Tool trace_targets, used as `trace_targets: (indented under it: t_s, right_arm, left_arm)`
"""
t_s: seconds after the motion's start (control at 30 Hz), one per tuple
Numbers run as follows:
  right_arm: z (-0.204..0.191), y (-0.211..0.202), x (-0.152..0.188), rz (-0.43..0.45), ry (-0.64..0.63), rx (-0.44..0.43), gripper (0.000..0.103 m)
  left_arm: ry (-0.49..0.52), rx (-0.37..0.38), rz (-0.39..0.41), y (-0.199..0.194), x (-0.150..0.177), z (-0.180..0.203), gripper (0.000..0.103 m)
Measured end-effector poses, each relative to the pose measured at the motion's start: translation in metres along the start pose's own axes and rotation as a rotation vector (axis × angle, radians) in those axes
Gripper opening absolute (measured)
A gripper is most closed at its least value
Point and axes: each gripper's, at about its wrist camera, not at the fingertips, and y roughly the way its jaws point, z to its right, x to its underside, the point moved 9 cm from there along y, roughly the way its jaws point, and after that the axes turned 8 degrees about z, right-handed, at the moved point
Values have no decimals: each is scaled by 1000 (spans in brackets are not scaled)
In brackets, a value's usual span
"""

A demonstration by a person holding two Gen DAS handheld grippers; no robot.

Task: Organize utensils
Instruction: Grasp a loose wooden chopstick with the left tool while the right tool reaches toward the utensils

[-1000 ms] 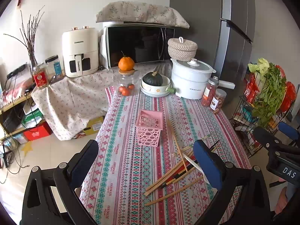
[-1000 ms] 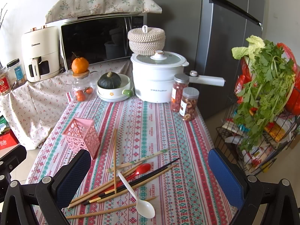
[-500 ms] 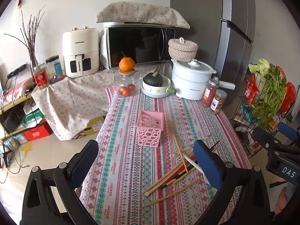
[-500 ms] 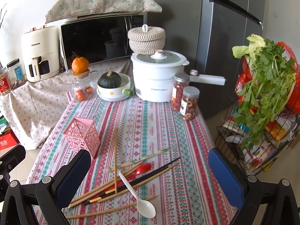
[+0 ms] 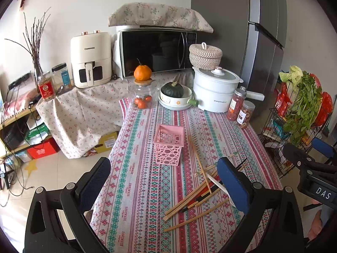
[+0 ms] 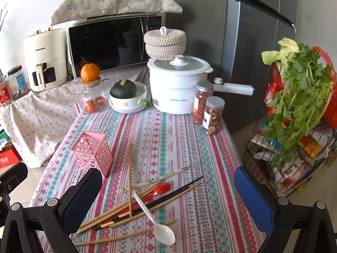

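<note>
A pink perforated utensil holder [image 5: 169, 145] [image 6: 92, 150] stands upright and empty on the striped tablecloth. Near the front edge lies a loose pile of wooden and black chopsticks [image 6: 134, 207] [image 5: 195, 196], with a white spoon [image 6: 155, 221] and a red spoon [image 6: 160, 189] among them. My left gripper [image 5: 163, 183] is open, held above the table in front of the holder. My right gripper [image 6: 168, 191] is open, held above the pile. Both are empty.
At the table's back stand a white pot [image 6: 179, 86], two spice jars [image 6: 208, 109], a bowl with a dark squash [image 6: 128, 97] and a glass jar topped by an orange [image 6: 91, 92]. A wire rack of greens [image 6: 299, 113] stands right of the table.
</note>
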Motion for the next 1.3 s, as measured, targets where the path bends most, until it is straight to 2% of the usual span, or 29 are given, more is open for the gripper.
trace_targets:
  t_s: [0.43,0.63,0.73,0.83,1.0,1.07,1.2,1.3]
  right_arm:
    - [4,5,0,-15,11,-11,102]
    - [10,26,6,-79,45,-50,102]
    - [16,41,13,-131,76,-63,102]
    - [23,57,22,-190,95,-74,102]
    - [37,89,46,-304,107,-87,102]
    - [43,99,56,-348,119,-87,101]
    - [52,113,72,-411,148,-93,95]
    - [55,119,79,-440,172,-107,91]
  left_arm:
    - [20,-5,5,0,-4,-2,102]
    - [37,1,-1,10,0,4,102]
    - [44,40,-21,21,4,10,102]
    - [72,80,-79,38,13,19,102]
    - [87,155,-233,73,36,31,99]
    - [87,190,-292,87,47,39,92]
    - [44,283,-380,107,68,60,84]
    - [3,350,-451,122,87,78,71]
